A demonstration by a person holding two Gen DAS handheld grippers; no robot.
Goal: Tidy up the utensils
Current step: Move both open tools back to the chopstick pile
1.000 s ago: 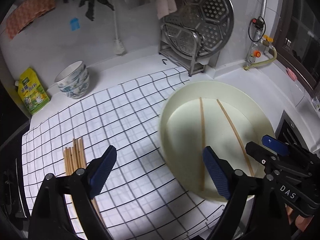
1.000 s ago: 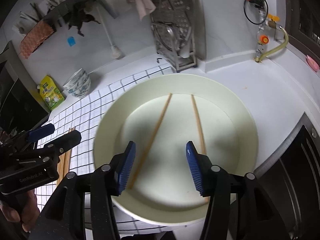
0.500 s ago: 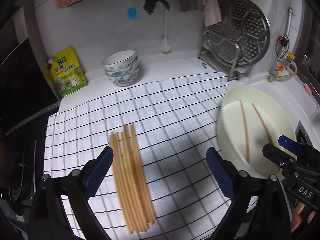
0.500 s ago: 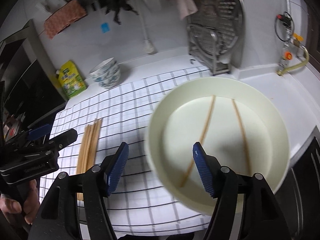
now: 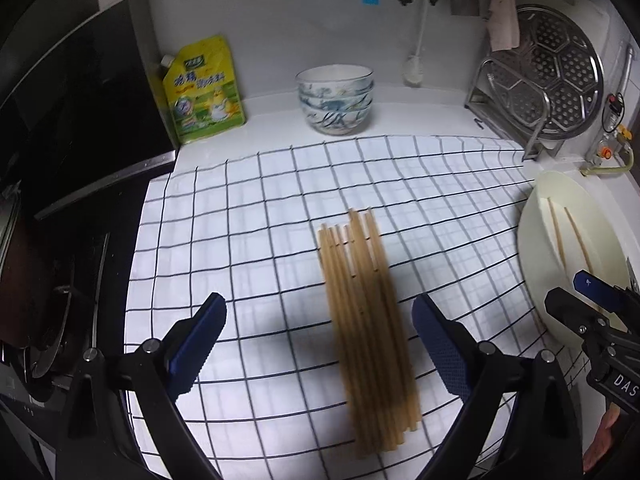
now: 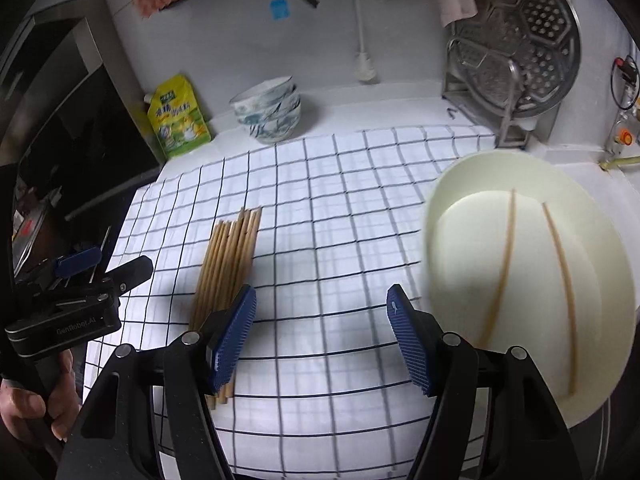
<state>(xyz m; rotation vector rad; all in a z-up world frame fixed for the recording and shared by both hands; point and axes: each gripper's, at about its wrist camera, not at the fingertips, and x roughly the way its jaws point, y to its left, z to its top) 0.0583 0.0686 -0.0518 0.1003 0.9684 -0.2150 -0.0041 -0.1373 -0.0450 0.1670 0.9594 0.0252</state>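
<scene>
Left gripper (image 5: pixel 320 344) fingers wide apart and empty above the chopstick bundle (image 5: pixel 366 320) on the checked cloth (image 5: pixel 260 208) mid-table, right gripper (image 6: pixel 322 332) fingers spread, empty, two chopsticks (image 6: pixel 502 264) in the cream plate (image 6: pixel 600 240) at the table's right edge

left gripper (image 5: pixel 318 334): jaws apart, empty | right gripper (image 6: pixel 322 326): jaws apart, empty

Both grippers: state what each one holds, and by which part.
Nothing is held. The left gripper and right gripper are open; the bundle of wooden chopsticks lies on the checked cloth.
</scene>
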